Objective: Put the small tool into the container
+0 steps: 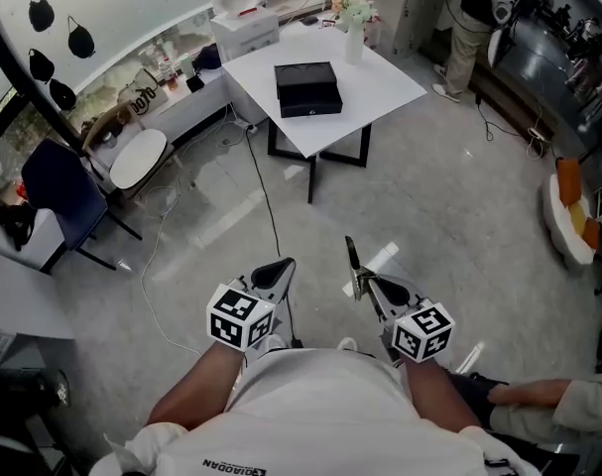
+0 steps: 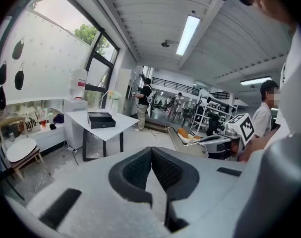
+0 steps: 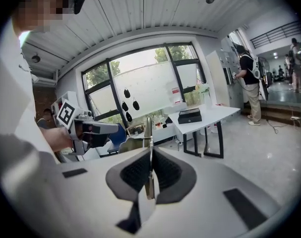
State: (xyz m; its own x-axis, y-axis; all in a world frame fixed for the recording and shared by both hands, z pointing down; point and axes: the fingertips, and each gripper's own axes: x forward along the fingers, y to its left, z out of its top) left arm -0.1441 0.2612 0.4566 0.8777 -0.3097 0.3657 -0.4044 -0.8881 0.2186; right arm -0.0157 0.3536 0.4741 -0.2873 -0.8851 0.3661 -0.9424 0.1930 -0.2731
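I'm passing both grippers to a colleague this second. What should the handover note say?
Left gripper: shut, nothing between its jaws.
Right gripper: shut on the small metal tool, which sticks out past the jaws.
Black container: on the white table, across the floor ahead, likely out of reach from here.
Done: the tool is gripped.
Left: go to the table, put the tool into the container and release it.
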